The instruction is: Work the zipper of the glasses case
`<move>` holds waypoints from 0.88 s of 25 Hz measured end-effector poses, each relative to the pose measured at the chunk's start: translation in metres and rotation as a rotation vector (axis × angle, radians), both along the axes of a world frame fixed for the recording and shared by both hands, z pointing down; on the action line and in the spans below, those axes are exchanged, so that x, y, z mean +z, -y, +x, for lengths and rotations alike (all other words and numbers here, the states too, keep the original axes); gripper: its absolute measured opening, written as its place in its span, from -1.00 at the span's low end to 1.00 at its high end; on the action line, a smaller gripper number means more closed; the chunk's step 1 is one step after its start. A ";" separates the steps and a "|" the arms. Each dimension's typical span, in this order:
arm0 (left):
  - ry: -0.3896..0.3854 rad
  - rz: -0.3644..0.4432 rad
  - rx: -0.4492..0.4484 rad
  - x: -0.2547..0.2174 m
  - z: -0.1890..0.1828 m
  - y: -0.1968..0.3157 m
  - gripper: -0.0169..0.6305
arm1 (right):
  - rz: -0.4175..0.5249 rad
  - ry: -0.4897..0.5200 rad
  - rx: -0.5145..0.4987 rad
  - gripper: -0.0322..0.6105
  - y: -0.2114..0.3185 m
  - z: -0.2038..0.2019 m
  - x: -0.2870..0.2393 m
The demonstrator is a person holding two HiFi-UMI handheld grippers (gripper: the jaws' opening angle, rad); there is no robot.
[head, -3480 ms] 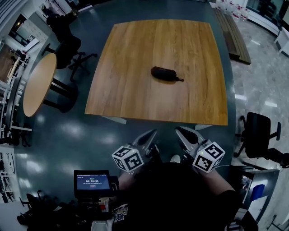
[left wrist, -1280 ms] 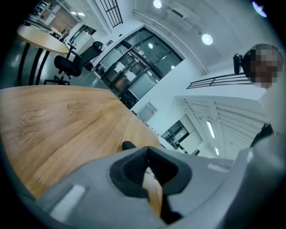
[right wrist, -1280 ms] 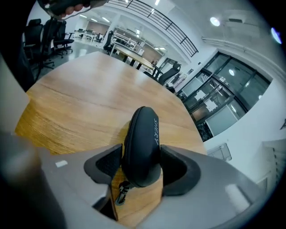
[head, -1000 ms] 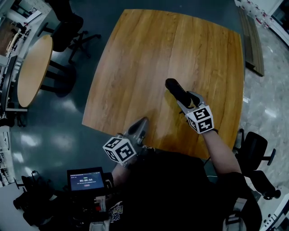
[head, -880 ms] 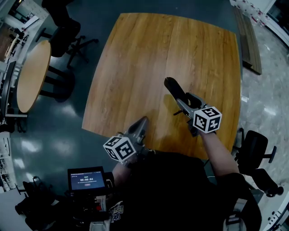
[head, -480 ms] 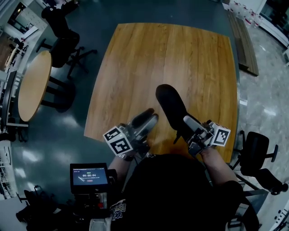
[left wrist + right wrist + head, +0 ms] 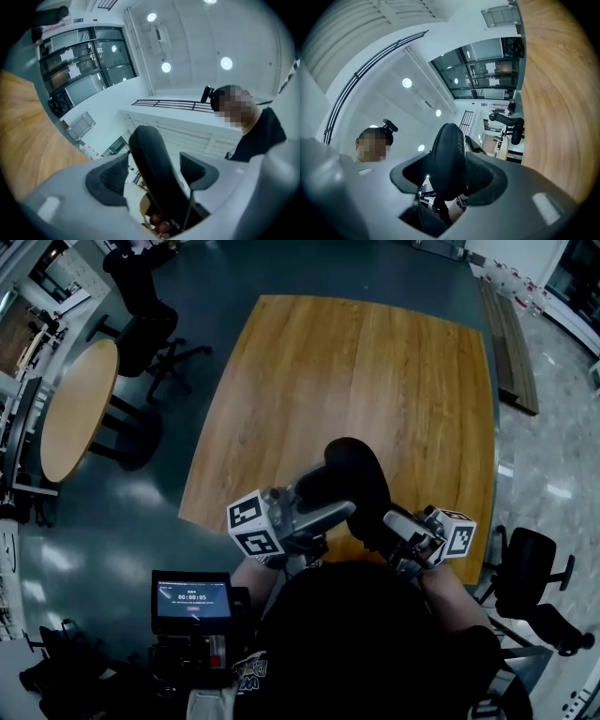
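At the right gripper (image 7: 449, 174): the jaws are closed on the lower end of the black, oval, fabric-covered glasses case (image 7: 448, 147), with a pad pressing each side.
Left gripper (image 7: 154, 177): its jaws have just been opening and stand wide. The case rises between them, but the pads do not clamp it, and a gap shows at the pad on the right of that view.
Case position: lower centre of the head view, lifted off the light-brown wooden table (image 7: 356, 362) and close to the person's body. Its rounded free end points up the frame.
Zipper: a seam runs along the case's edge in the right gripper view. I cannot pick out the pull tab with certainty.
Step in hand: judged to be the set-up, with one gripper steadying the case while the other lines up on it.
Next move: the left gripper likely has to find the pull, narrow its jaws onto that small tab, and draw it along the seam against the right gripper's hold.
Surroundings: a round wooden side table (image 7: 75, 409) sits at the left of the head view, and a small lit screen (image 7: 192, 598) at lower left.
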State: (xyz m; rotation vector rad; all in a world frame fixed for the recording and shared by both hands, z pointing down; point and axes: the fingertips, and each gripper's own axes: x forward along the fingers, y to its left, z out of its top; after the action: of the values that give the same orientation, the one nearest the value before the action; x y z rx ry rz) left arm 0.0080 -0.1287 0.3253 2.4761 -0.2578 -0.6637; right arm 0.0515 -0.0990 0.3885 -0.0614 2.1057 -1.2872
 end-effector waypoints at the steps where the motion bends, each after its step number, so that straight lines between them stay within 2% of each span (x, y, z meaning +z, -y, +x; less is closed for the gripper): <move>1: 0.013 0.007 -0.019 0.001 -0.001 0.001 0.13 | 0.001 0.006 -0.013 -0.17 -0.003 -0.002 -0.001; 2: 0.011 0.006 -0.027 0.001 -0.003 0.001 0.22 | 0.002 0.013 -0.028 -0.17 -0.006 -0.004 -0.002; 3: -0.009 -0.001 -0.016 -0.001 -0.004 0.000 0.22 | 0.001 0.017 -0.046 -0.17 -0.009 -0.006 -0.003; 6: -0.106 -0.027 0.074 -0.014 -0.006 -0.012 0.22 | -0.016 -0.009 -0.102 -0.17 -0.016 -0.018 -0.002; 7: -0.116 -0.029 0.092 -0.016 -0.006 -0.014 0.23 | -0.019 -0.016 -0.113 -0.17 -0.018 -0.020 -0.002; 8: -0.108 -0.027 0.094 -0.016 -0.006 -0.015 0.22 | -0.021 -0.015 -0.117 -0.17 -0.018 -0.021 -0.002; 10: -0.065 -0.026 0.069 -0.012 -0.007 -0.013 -0.01 | -0.032 -0.011 -0.117 -0.17 -0.017 -0.021 -0.001; 13: -0.045 -0.055 0.004 -0.008 -0.014 -0.005 -0.04 | -0.080 0.007 -0.077 -0.15 -0.007 -0.020 -0.004; 15: -0.072 -0.120 -0.082 -0.003 -0.025 0.009 -0.06 | -0.098 0.019 0.000 -0.15 0.005 -0.015 -0.012; 16: -0.110 -0.181 -0.132 0.002 -0.033 0.019 -0.07 | -0.089 0.006 0.054 -0.20 0.012 -0.010 -0.013; 18: -0.229 -0.334 -0.229 0.013 -0.056 0.042 -0.08 | -0.046 -0.058 0.194 -0.19 0.025 0.007 -0.016; 20: -0.350 -0.455 -0.301 0.020 -0.077 0.060 -0.09 | 0.043 -0.214 0.369 -0.19 0.035 0.025 -0.018; 22: -0.440 -0.526 -0.339 0.021 -0.090 0.070 -0.09 | 0.201 -0.498 0.540 -0.22 0.039 0.033 -0.021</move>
State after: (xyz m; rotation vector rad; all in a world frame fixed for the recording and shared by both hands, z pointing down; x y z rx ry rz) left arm -0.0818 -0.1983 0.3461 1.7502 -0.6006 -1.0980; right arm 0.0849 -0.1376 0.3672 -0.8778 2.3773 -0.7788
